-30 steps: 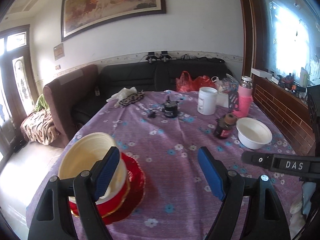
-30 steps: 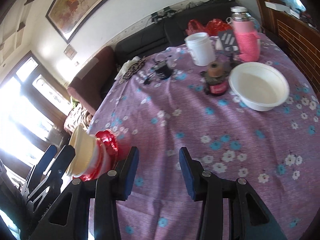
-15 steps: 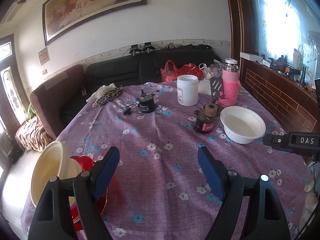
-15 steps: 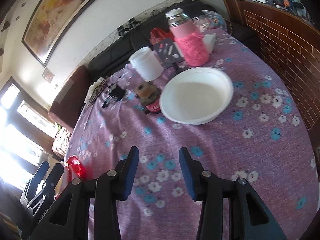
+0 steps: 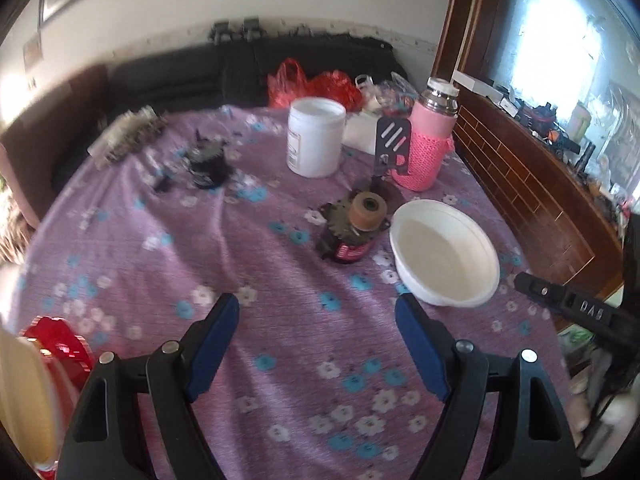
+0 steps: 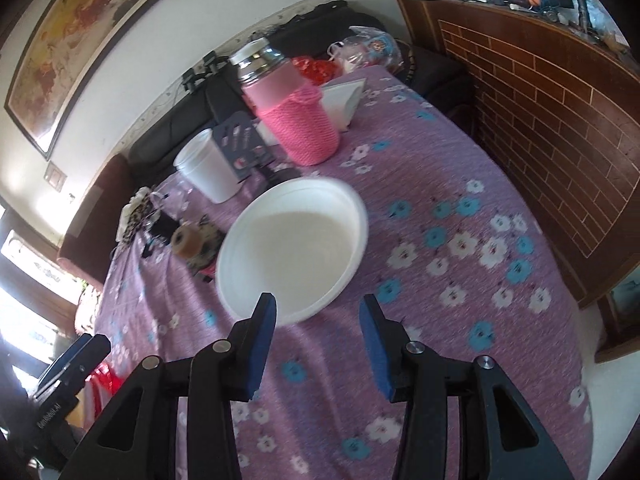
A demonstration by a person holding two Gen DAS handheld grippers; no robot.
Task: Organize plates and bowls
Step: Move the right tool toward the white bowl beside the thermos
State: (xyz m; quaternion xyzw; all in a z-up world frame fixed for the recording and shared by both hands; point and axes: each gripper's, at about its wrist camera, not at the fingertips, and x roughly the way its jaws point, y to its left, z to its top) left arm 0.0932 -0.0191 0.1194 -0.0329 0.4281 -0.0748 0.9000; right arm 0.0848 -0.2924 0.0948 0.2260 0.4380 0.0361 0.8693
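Currently the white bowl (image 6: 294, 246) sits on the purple tablecloth (image 6: 460, 304), near rim just ahead of the right gripper (image 6: 318, 320), jaws spread and empty. A misjudged closure could tip it against the dark jar (image 6: 196, 246) beside it. The left gripper (image 5: 318, 344) is likewise open, holding nothing.

White bowl (image 6: 296, 248) upright, empty, on purple cloth; red plates (image 5: 60, 342), cream bowl (image 5: 20, 396) at table edge.

desk: purple floral cloth (image 5: 280, 280) | white tub (image 5: 315, 137) upright, far side | pink knit-sleeved flask (image 5: 428, 140) right of tub, steel cap | dark slotted spatula (image 5: 390, 140) just beside flask | brown-lidded dark jar (image 5: 354, 228) mid-desk | red plastic bag (image 5: 312, 86) behind tub | black sofa (image 5: 240, 68) along wall | framed painting (image 6: 68, 44) above sofa
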